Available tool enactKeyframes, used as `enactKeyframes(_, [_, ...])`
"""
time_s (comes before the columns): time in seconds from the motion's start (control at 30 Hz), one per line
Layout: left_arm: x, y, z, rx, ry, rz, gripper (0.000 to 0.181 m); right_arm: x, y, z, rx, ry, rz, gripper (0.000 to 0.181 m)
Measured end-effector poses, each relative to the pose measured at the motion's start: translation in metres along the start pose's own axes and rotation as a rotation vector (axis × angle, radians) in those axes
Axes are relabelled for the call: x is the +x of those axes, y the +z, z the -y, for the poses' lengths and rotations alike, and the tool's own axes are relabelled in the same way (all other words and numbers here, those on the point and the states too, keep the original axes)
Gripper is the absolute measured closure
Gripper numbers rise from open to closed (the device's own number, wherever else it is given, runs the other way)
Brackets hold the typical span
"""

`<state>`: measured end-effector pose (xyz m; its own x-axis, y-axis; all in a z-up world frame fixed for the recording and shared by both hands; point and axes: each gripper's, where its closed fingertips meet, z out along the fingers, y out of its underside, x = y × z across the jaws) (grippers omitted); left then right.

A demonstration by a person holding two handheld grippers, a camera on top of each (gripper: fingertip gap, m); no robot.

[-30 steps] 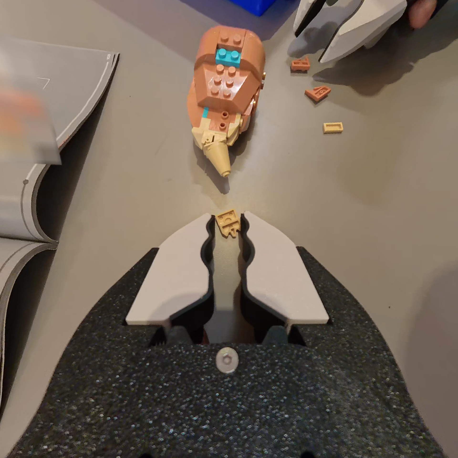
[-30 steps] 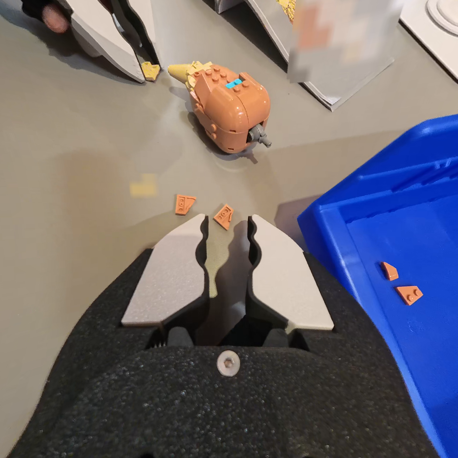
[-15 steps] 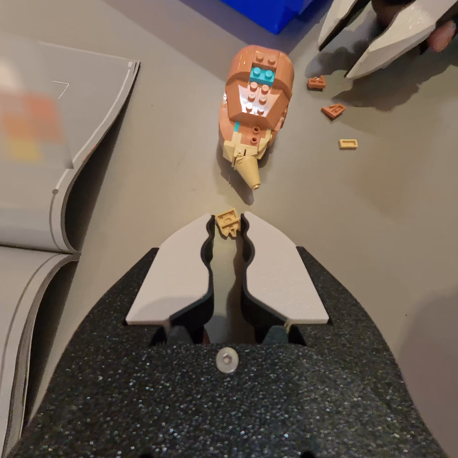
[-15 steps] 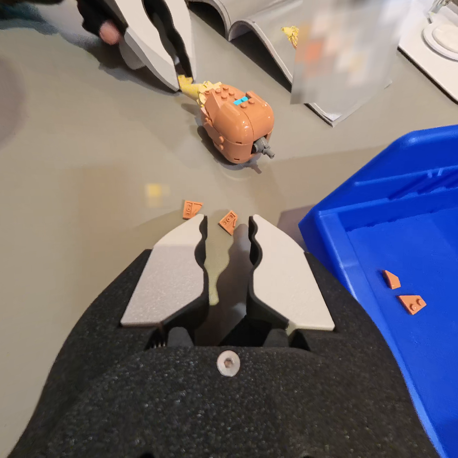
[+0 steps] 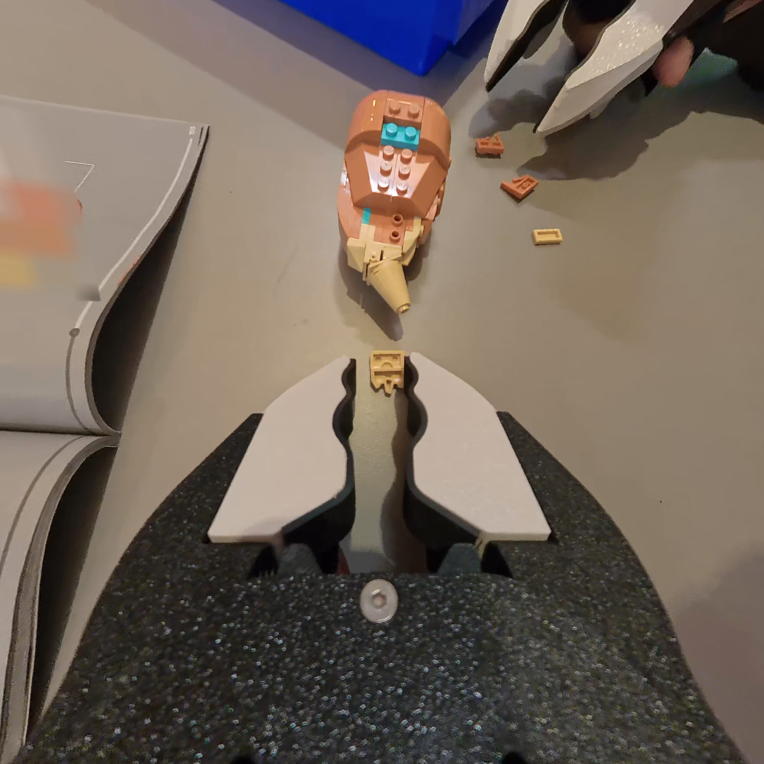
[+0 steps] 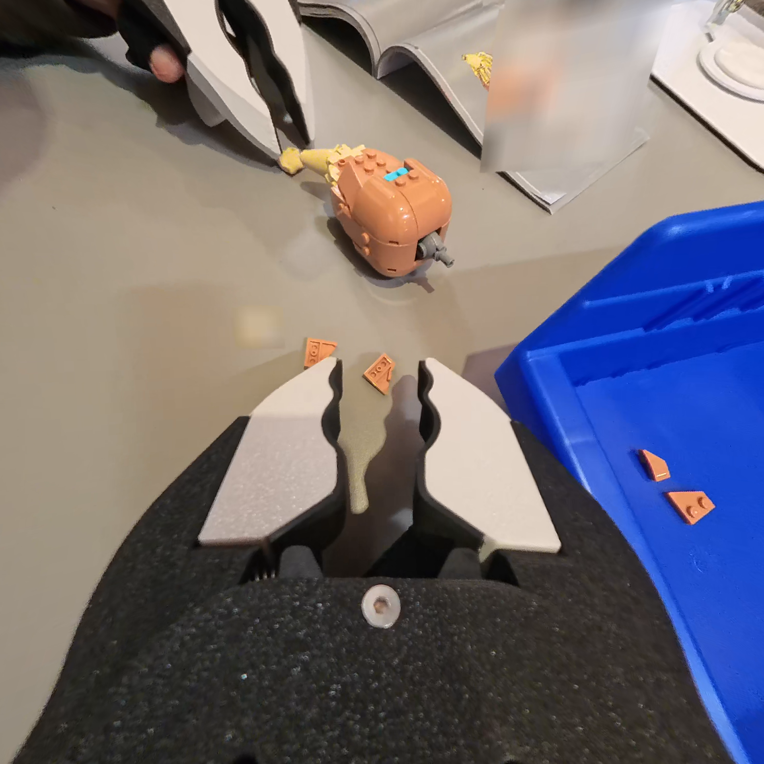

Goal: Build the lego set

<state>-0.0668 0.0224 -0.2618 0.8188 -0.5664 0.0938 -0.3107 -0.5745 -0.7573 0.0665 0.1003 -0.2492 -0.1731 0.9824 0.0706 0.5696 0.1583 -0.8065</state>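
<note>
The orange-brown lego model (image 5: 392, 186) with a tan cone nose lies on the grey table, nose pointing at my left gripper (image 5: 380, 364). The left gripper is shut on a small tan piece (image 5: 386, 370) held at its tips, just short of the cone. The right wrist view shows this gripper (image 6: 295, 151) and the tan piece (image 6: 291, 159) beside the model (image 6: 388, 211). My right gripper (image 6: 379, 366) is open and empty. An orange wedge plate (image 6: 379, 374) lies on the table between its tips, and another (image 6: 317, 351) lies by its left fingertip.
A blue bin (image 6: 620, 372) stands to the right with two orange pieces (image 6: 689, 506) inside. An open booklet (image 5: 82, 248) lies left of the model. A small tan plate (image 5: 546, 237) lies loose. A white tray (image 6: 736, 62) is at the far right. One gripper's finger ends stand about 15 cm off the other's.
My left gripper has moved up to the model's cone nose with the tan piece. The piece has turned from tilted to straight in the tips. The right gripper has hardly moved.
</note>
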Motion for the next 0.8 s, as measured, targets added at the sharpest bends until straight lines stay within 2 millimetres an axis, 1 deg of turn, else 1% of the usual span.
enactKeyframes(0.23, [-0.0023, -0.0047, 0.0049, 0.049, -0.031, -0.006, 0.154, -0.0007, -0.0059, 0.0061, 0.064, 0.013, 0.027, 0.146])
enactKeyframes(0.53, [-0.0024, -0.0070, 0.0069, 0.070, -0.054, -0.029, 0.153, -0.0046, -0.0066, 0.0074, 0.074, -0.019, 0.040, 0.145])
enactKeyframes(0.8, [-0.0014, -0.0081, 0.0076, 0.080, -0.065, -0.050, 0.153, -0.0094, -0.0071, 0.0068, 0.072, -0.016, 0.098, 0.145])
